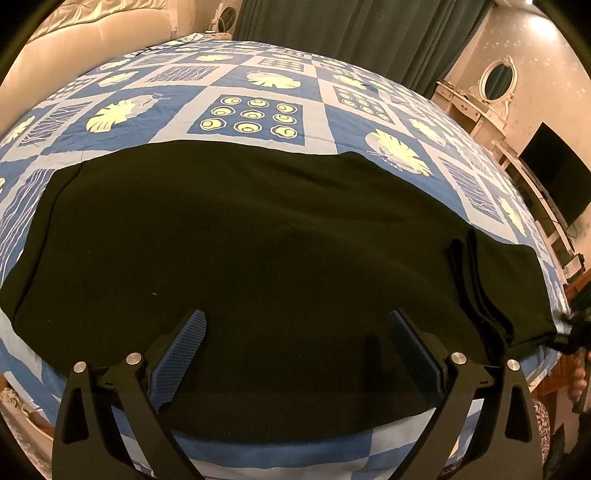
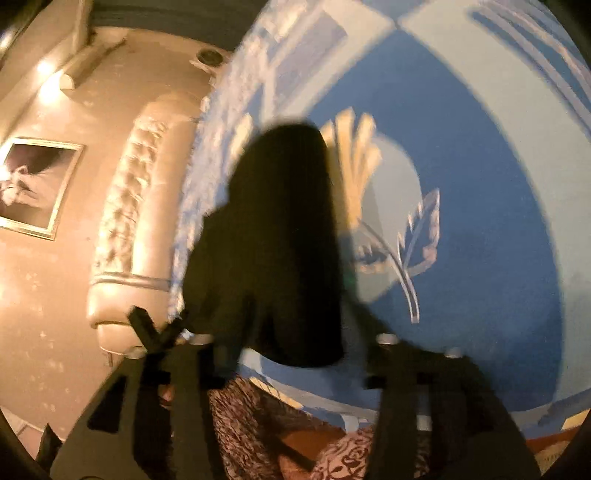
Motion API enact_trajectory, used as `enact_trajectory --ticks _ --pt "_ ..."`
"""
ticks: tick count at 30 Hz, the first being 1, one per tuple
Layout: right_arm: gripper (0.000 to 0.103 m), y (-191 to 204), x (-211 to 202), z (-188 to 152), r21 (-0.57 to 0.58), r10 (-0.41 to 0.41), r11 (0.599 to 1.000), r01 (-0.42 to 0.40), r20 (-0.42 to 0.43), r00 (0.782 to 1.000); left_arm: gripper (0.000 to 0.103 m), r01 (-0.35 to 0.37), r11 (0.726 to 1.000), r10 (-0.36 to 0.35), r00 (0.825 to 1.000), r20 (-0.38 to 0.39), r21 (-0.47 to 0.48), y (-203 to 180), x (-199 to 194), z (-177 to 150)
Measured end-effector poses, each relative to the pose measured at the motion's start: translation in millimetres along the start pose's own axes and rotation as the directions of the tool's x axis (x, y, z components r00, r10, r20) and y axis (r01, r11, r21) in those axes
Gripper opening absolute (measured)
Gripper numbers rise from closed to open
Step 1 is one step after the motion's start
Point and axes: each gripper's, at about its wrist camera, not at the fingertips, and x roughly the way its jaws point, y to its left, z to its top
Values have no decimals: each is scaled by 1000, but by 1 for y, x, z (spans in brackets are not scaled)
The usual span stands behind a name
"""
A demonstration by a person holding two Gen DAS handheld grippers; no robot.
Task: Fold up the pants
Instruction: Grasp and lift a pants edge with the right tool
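Note:
The black pants (image 1: 258,240) lie flat across the blue patterned bedspread (image 1: 258,110), spread wide from left to right. My left gripper (image 1: 295,325) is open, its blue-padded fingers (image 1: 184,354) just above the near part of the pants, holding nothing. In the blurred right wrist view a dark bunch of the pants (image 2: 273,251) lies on the bedspread (image 2: 480,184) ahead of my right gripper (image 2: 295,354). Its fingertips are smeared and dark against the cloth; I cannot tell whether they grip it. The right gripper's dark shape shows at the pants' right end in the left wrist view (image 1: 572,332).
A padded cream headboard (image 1: 92,37) stands at the far left. Dark curtains (image 1: 351,29) hang behind the bed. A white dressing table with oval mirror (image 1: 495,85) and a black TV (image 1: 557,173) stand to the right. The bed's near edge lies just below the left gripper.

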Motion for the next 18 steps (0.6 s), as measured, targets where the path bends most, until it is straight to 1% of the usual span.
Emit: enact_trajectory --ticks 1,3,5,8,11,12,13,14,16,18 --pt "69 2 -6 7 -10 15 1000 -15 20 1000 98 0 1000 0 1000 0 0 0 0 0" --pt "70 3 -9 19 -11 35 999 -35 31 999 98 -3 1000 3 1000 0 1 0 0 -1" --pt "70 2 -3 37 3 58 998 -58 49 997 98 -5 1000 5 1000 0 2 0 0 -1" --pt "70 -5 18 58 51 80 995 -83 56 995 98 1 1000 -1 1000 3 -3 0 0 -1" --pt "69 -11 40 72 91 96 991 -101 54 994 98 12 1000 -12 1000 7 -10 1 0 -1" --pt "60 -11 45 75 92 102 990 -106 51 994 98 13 1000 -13 1000 8 -12 1 0 -1" --pt "38 -13 47 77 89 79 993 -82 44 996 98 13 1000 -13 1000 8 -12 1 0 -1" --pt "23 -15 51 78 95 48 994 -51 28 998 98 13 1000 -13 1000 8 -11 1 0 -1" --pt "20 -22 55 81 114 31 993 -34 22 999 98 11 1000 -11 1000 7 -10 1 0 -1" --pt "21 -20 55 81 94 15 995 -17 24 1000 98 11 1000 -11 1000 8 -11 0 0 -1"
